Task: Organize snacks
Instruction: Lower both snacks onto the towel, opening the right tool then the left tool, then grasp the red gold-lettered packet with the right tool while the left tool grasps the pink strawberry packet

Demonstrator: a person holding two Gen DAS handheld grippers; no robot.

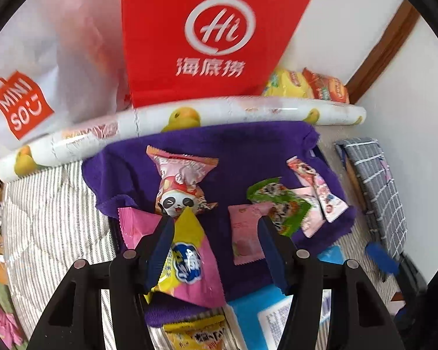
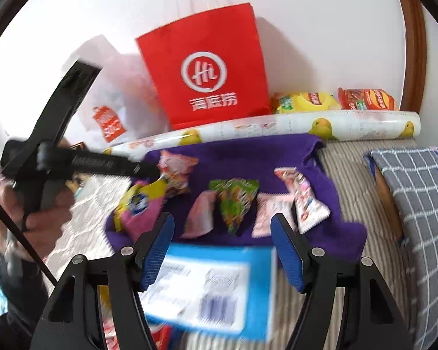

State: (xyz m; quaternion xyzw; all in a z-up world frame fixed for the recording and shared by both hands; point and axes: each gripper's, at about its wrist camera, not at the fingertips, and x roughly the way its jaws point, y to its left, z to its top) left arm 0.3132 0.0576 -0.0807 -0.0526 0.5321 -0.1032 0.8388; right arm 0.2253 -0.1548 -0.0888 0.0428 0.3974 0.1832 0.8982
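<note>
Sorting progress: several packets already lie side by side on the purple cloth on the striped bed; more remain loose nearby.
Left gripper: released, empty, just above the pink-and-yellow triangular snack packet.
Middle: green triangular snack packet rests between pink sachets.
Right gripper: released, empty, above the blue printed box.

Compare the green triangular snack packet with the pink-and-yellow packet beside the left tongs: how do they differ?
The green packet is mostly green, while the pink-and-yellow packet has a blue-and-white logo. The green packet lies mid-cloth overlapping small pink packets; the pink-and-yellow packet sits at the cloth's left edge, directly under the left tongs, and appears larger in the left wrist view. Both are sealed, crimp-edged triangular packets on the purple cloth.
</note>
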